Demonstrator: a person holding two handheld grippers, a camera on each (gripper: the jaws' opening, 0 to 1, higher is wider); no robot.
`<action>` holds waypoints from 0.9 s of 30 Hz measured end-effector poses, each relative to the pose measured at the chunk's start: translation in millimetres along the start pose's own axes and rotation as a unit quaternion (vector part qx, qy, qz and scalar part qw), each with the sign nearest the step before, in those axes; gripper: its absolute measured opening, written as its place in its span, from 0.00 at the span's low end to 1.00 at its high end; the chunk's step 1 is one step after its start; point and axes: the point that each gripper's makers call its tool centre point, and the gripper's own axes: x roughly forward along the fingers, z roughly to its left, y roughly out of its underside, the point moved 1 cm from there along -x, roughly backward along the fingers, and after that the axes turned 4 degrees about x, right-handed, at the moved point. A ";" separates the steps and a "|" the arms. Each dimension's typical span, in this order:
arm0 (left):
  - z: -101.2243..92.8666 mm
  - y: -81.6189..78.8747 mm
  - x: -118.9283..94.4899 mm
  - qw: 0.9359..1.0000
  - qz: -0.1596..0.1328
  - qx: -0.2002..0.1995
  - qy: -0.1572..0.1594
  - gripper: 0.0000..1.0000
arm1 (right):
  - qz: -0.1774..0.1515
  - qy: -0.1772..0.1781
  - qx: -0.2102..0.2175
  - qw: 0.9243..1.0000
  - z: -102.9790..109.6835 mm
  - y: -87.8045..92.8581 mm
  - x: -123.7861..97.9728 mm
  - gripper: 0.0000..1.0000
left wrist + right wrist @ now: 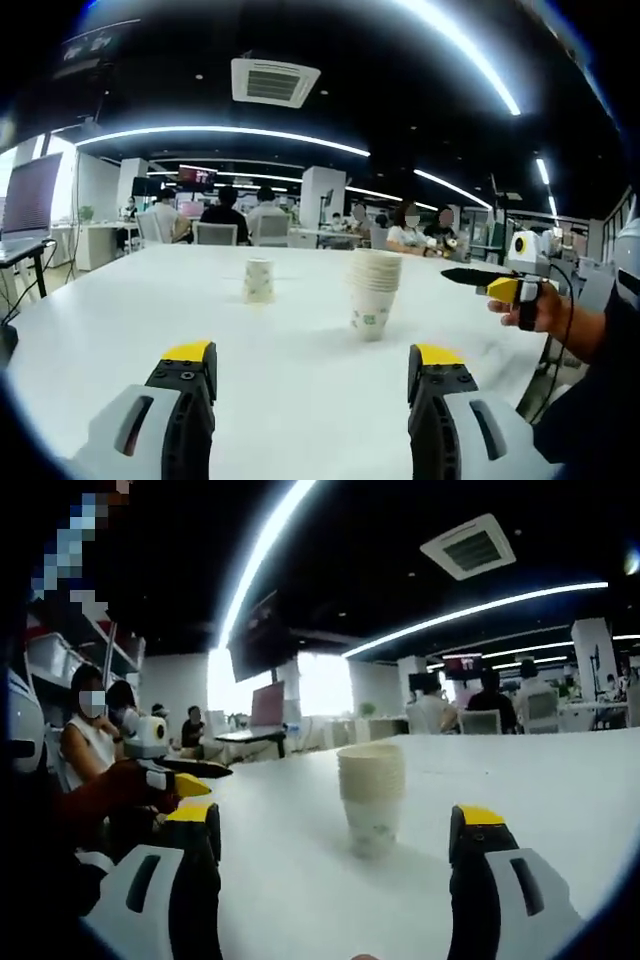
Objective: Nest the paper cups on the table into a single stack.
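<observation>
A stack of several nested white paper cups (pixel 374 290) stands upright on the white table (pixel 120 330), right of centre. A single paper cup (pixel 259 280) stands alone to its left and a little farther back. My left gripper (pixel 312 365) hovers open over the near part of the table, well short of both, with nothing between its jaws. The right gripper (pixel 455 275) comes in from the right, held by a hand beside the stack. In the right gripper view the stack (pixel 371 800) sits just ahead of my open, empty right gripper (pixel 336 825). The left gripper (pixel 215 773) shows at the left.
Bare white table top (pixel 560 780) spreads around the cups. Beyond the far edge are chairs (pixel 215 234), desks and seated people. A laptop (pixel 30 200) stands on a side table at the far left. The person's sleeve (pixel 600 400) fills the lower right.
</observation>
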 end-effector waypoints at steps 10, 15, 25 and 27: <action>13.4 -2.5 11.6 1.000 0.004 -0.009 -0.014 0.90 | 0.014 -0.009 -0.023 1.000 1.4 -0.1 6.0 0.99; 19.2 -1.3 18.5 1.000 0.012 -0.006 -0.017 0.97 | 0.021 -0.019 -0.026 0.999 4.4 2.1 11.4 0.98; 31.4 0.5 35.9 0.999 0.024 0.003 -0.023 0.98 | 0.028 -0.026 -0.038 0.999 3.0 5.4 14.9 0.97; 33.1 0.0 41.0 0.999 0.027 0.005 -0.021 0.98 | 0.030 -0.025 -0.041 0.998 2.0 6.8 14.9 0.97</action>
